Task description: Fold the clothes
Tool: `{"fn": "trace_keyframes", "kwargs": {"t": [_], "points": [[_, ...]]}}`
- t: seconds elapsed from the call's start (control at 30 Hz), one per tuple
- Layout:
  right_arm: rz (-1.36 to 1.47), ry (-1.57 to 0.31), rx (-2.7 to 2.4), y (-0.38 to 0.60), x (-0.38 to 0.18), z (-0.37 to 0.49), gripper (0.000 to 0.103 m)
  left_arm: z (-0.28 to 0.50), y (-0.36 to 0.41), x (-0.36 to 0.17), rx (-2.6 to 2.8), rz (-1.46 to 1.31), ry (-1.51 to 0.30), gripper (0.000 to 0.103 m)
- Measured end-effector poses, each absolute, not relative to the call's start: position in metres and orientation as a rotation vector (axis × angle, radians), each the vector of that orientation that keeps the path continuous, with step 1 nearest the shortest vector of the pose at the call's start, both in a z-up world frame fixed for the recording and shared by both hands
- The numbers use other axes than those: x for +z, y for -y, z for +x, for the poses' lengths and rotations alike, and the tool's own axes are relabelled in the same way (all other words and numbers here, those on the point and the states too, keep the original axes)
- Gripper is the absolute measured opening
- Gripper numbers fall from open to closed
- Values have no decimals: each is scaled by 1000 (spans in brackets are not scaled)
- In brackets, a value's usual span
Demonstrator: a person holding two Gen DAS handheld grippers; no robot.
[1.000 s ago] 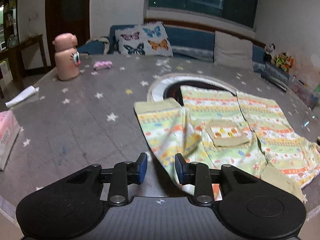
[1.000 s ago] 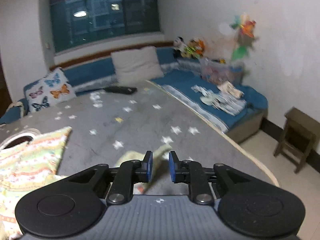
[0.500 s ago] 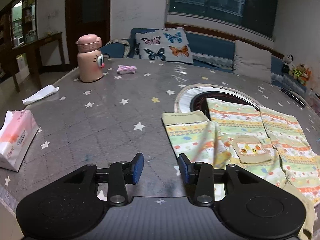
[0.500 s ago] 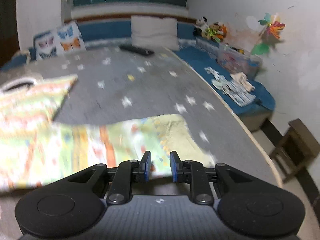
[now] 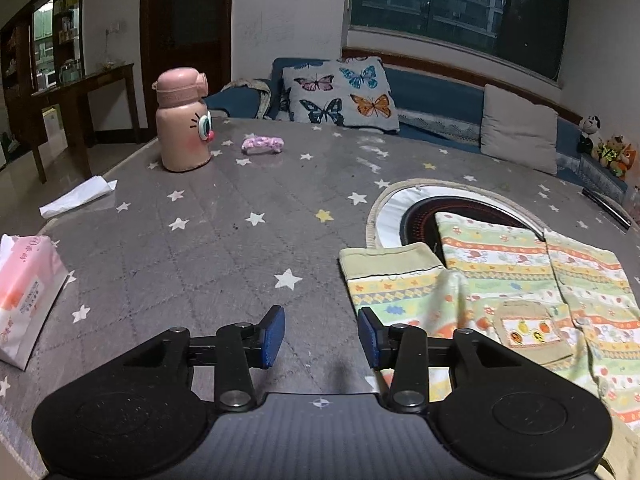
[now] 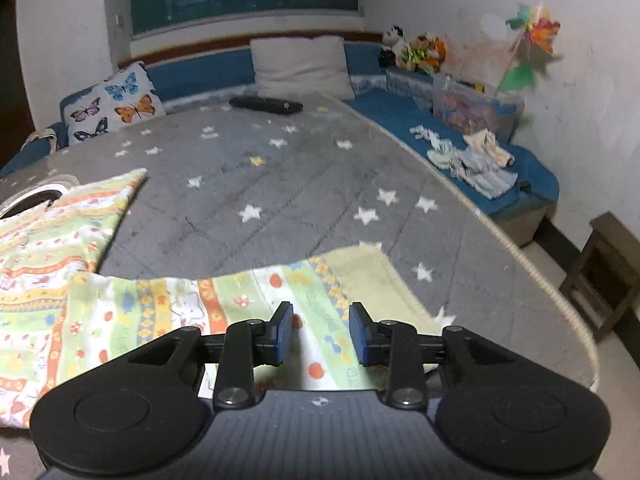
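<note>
A child's garment with pastel green, orange and yellow stripes lies flat on the grey star-print table, at the right in the left wrist view (image 5: 520, 280) and at the left and centre in the right wrist view (image 6: 120, 304). My left gripper (image 5: 320, 336) is open and empty above bare table, just left of a sleeve with a beige cuff (image 5: 384, 256). My right gripper (image 6: 320, 336) is open and empty, hovering over the other sleeve, whose pale cuff (image 6: 372, 276) lies spread toward the table's right edge.
A pink bottle (image 5: 182, 120), a small purple bundle (image 5: 262, 145), a white tissue (image 5: 78, 196) and a tissue pack (image 5: 24, 292) lie on the left part of the table. A round inset (image 5: 412, 208) lies under the garment. A remote (image 6: 266, 105) lies at the far side. The table edge (image 6: 520, 256) is at the right.
Both grippers have opened. The right one let go of the sleeve, which now lies spread on the table. The left gripper has drawn back to the left, off the garment.
</note>
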State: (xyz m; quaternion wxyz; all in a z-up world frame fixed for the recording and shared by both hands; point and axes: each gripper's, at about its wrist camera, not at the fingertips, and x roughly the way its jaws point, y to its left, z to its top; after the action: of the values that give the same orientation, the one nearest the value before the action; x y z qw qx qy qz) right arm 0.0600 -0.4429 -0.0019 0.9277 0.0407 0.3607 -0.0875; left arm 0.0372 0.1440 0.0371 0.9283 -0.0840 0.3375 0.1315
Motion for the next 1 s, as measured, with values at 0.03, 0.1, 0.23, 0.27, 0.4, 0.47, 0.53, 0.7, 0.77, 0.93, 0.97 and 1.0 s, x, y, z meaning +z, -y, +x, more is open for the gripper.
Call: {"fn": "trace_keyframes", "kwargs": {"t": [0.03, 0.1, 0.23, 0.27, 0.4, 0.47, 0.53, 0.7, 0.77, 0.93, 0.97, 1.0], "points": [[82, -736, -180, 442, -2, 59, 32, 41, -145, 36, 266, -175, -697, 43], [84, -733, -181, 442, -3, 59, 32, 52, -146, 33, 250, -182, -705, 43], [84, -731, -182, 441, -4, 58, 34, 83, -142, 22, 245, -130, -716, 43], [84, -730, -183, 441, -4, 58, 34, 90, -142, 19, 246, -122, -725, 43], [81, -724, -183, 440, -4, 58, 35, 114, -140, 6, 234, -95, -748, 43], [81, -720, -183, 440, -4, 58, 35, 123, -139, 1, 229, -87, -758, 43], [82, -720, -186, 439, -4, 58, 35, 124, -138, 0, 205, -91, -743, 22], [83, -716, -193, 438, -4, 60, 36, 115, -139, 0, 238, -73, -713, 8], [80, -715, -196, 437, -4, 61, 36, 107, -150, 3, 295, -100, -704, 7], [80, -710, -197, 436, -5, 62, 38, 66, -186, 15, 462, -164, -648, 7], [82, -709, -197, 436, -5, 62, 39, 56, -192, 16, 489, -173, -643, 7], [81, -707, -196, 435, -5, 63, 39, 48, -196, 15, 509, -178, -643, 7]]}}
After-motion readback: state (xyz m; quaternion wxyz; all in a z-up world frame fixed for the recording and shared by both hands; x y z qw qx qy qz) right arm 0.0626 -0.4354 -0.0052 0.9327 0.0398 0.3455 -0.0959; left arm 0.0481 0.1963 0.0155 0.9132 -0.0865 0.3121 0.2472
